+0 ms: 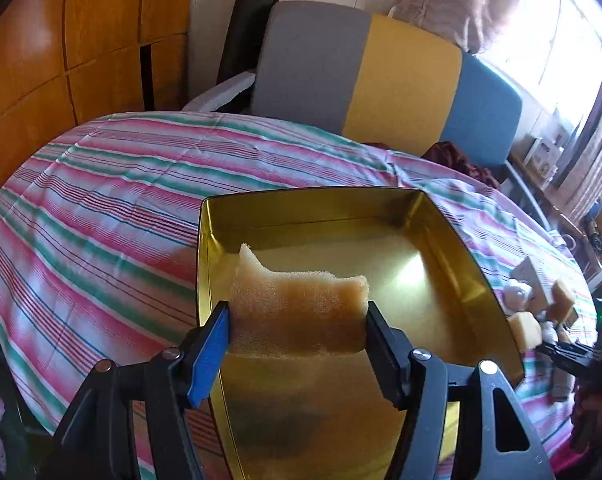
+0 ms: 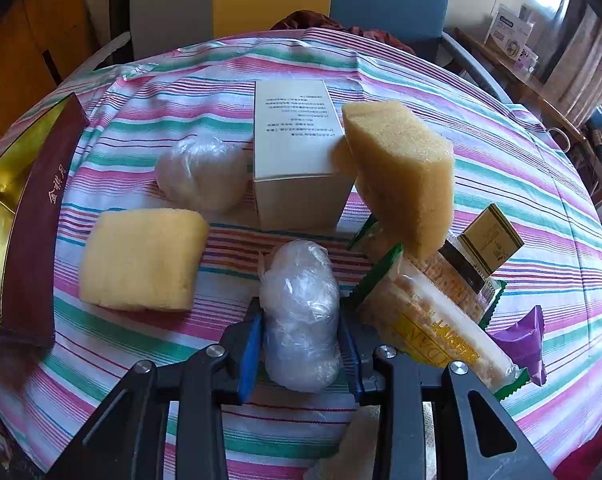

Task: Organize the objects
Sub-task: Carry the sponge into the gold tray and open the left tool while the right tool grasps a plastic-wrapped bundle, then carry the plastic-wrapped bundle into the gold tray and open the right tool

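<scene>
My left gripper (image 1: 297, 320) clamps tan sponge (image 1: 301, 312) over gold tin (image 1: 453, 240); right gripper (image 2: 301, 320) pinches plastic-wrapped ball (image 2: 301, 312), yellow sponge (image 2: 141, 258) at 10 o'clock.

A lived-in home room: a table under a striped cloth (image 1: 101, 184), a grey, yellow and blue sofa (image 1: 365, 76) behind it, wood cabinets (image 1: 61, 48) on the left, a curtained window (image 1: 561, 40), and cluttered shelves (image 1: 549, 156) beneath it.

Two close forward wrist views sharing striped tablecloth (image 1: 101, 200), sponges.
</scene>
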The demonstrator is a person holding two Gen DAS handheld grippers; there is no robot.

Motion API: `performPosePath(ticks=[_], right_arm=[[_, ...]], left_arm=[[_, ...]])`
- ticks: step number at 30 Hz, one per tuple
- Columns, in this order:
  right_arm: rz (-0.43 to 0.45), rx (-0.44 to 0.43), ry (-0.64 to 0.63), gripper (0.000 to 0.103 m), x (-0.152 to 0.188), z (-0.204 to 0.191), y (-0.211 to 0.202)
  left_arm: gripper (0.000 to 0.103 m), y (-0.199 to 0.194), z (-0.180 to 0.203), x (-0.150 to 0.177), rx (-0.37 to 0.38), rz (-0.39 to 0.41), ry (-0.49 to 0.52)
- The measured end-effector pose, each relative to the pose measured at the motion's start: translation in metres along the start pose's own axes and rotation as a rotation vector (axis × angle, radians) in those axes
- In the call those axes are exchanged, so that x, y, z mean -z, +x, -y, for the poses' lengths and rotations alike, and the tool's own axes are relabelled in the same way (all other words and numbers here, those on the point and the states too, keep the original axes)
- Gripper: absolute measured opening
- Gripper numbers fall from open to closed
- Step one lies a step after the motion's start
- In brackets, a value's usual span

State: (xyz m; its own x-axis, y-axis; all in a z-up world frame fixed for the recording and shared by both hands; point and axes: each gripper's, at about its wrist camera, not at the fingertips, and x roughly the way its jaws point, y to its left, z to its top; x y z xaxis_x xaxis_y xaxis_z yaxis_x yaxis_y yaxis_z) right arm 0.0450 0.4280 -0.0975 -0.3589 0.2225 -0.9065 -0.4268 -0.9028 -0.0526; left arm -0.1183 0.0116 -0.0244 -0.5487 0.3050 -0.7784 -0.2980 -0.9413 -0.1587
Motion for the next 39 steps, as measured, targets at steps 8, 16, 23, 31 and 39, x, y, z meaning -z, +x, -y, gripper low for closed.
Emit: performPosePath(ticks=[8,16,23,31,39], right_arm=[[0.001,0.001,-0.002,0.036,0.000,0.000,0.000],[0.001,0.001,-0.006,0.036,0.000,0.002,0.000],[0.002,0.000,-0.010,0.036,0.001,0.001,0.000],[-0.002,0.006,-0.019,0.036,0.003,-0.002,0.000],[0.006,0.024,-0.038,0.036,0.006,-0.006,-0.002]], left_arm=[[0.066,0.043,-0.004,-0.028,-0.058,-0.047,0.019],[0.070,0.097,-0.018,-0.050,-0.171,-0.111,0.010],[0.082,0.105,-0.018,-0.064,-0.158,-0.086,0.007],[0.082,0.046,-0.017,-0.051,-0.197,0.016,0.008],[0.081,-0.016,-0.009,0.011,-0.172,0.065,-0.002]])
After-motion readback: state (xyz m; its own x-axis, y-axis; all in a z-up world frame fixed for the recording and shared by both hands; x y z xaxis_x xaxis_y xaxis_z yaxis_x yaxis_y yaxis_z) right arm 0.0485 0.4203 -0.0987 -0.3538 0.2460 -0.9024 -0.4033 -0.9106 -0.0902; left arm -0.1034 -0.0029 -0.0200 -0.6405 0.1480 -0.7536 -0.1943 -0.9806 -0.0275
